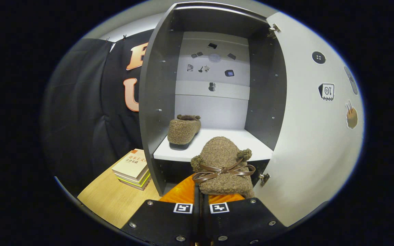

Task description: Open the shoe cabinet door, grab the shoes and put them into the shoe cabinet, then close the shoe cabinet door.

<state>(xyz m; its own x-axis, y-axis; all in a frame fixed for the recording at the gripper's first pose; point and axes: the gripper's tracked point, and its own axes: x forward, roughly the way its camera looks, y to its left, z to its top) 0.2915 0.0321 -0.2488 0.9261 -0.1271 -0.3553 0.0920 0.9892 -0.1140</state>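
My gripper (200, 196) is shut on a brown fuzzy shoe (222, 164) with a brown ribbon bow, held by its heel edge, toe pointing into the cabinet. The shoe hangs just in front of the white shelf (238, 143) of the open grey shoe cabinet (156, 102). A second matching fuzzy shoe (183, 130) stands on that shelf at its left side, close to the left wall. The cabinet door (313, 136) is swung wide open to the right of the held shoe, white with small stickers on it.
A stack of books (132, 169) lies on the wooden tabletop (115, 201) left of the cabinet's base. Black cloth hangs behind and to the left. Door hinges (264, 177) stick out near the held shoe's right side.
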